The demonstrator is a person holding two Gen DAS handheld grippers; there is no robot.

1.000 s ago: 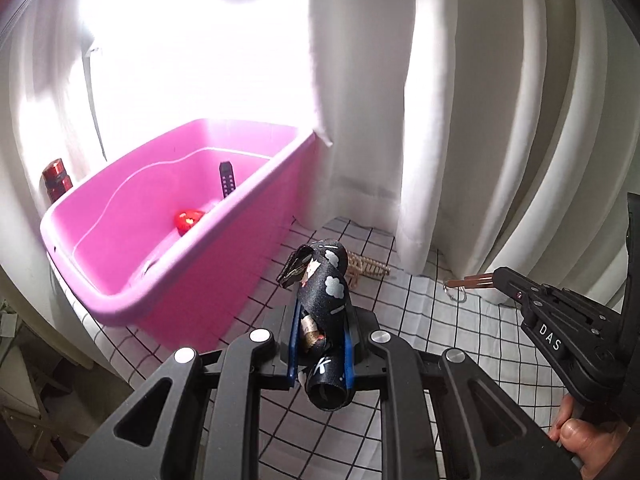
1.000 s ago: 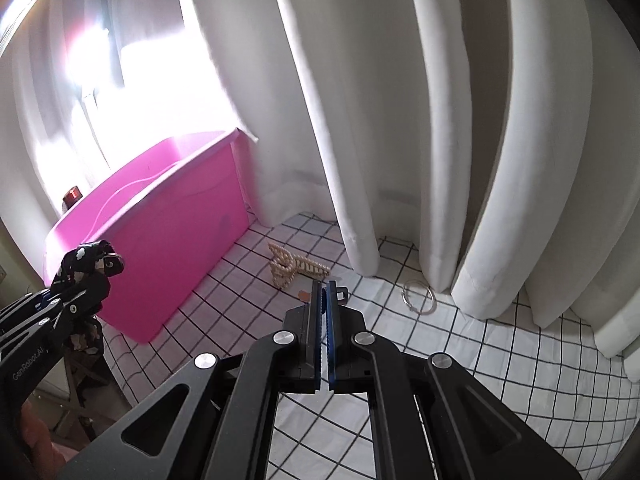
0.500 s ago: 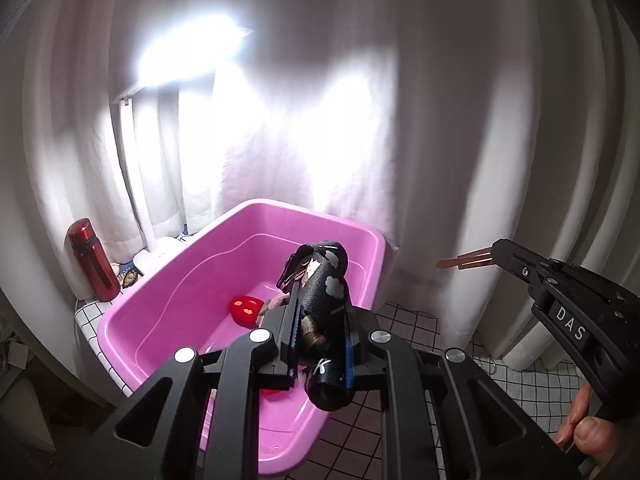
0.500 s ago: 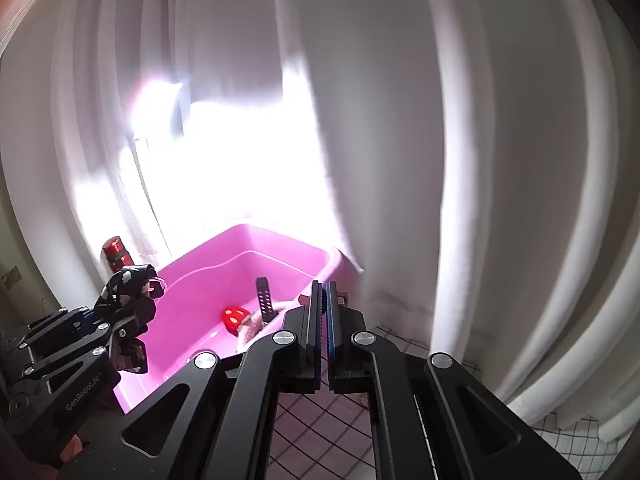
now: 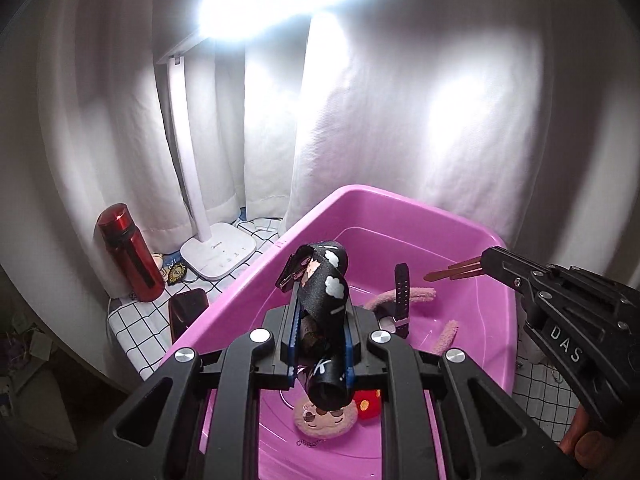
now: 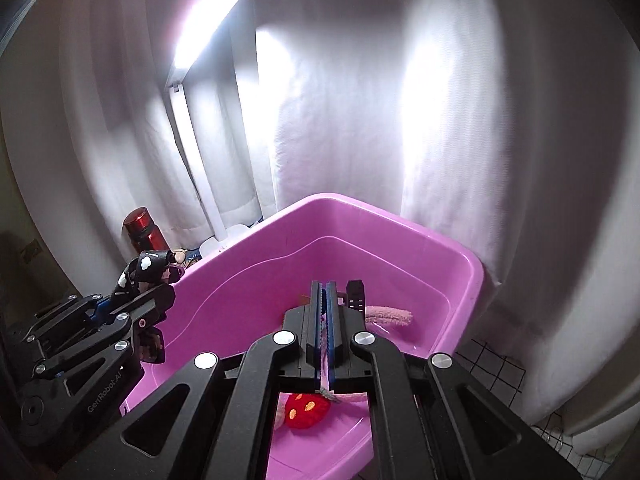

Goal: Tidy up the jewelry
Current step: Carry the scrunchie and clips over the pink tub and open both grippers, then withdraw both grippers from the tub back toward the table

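Note:
My left gripper [image 5: 320, 312] is shut on a black fabric band with white cloud prints [image 5: 326, 308] and holds it above the pink plastic tub [image 5: 236, 304]. It also shows in the right wrist view [image 6: 140, 276] at the tub's left rim. My right gripper [image 6: 323, 292] is shut on a thin brown clip [image 5: 454, 272] that sticks out of its tips over the tub. Inside the tub lie a black watch strap [image 5: 401, 292], a pink plush band [image 5: 416, 294], a red plush piece [image 6: 304, 410] and a plush face [image 5: 324, 416].
A white desk lamp [image 5: 218, 256] stands left of the tub, lit from above. A red bottle [image 5: 130, 258] and a dark phone [image 5: 188, 312] are on the checked cloth [image 5: 136, 320] beside it. White curtains [image 5: 400, 120] hang behind. A metal ring [image 6: 554, 436] lies right.
Both grippers have risen and swung left from the checked cloth to above the tub. The left still holds the black band, the right the clip. The lamp and bottle came into view.

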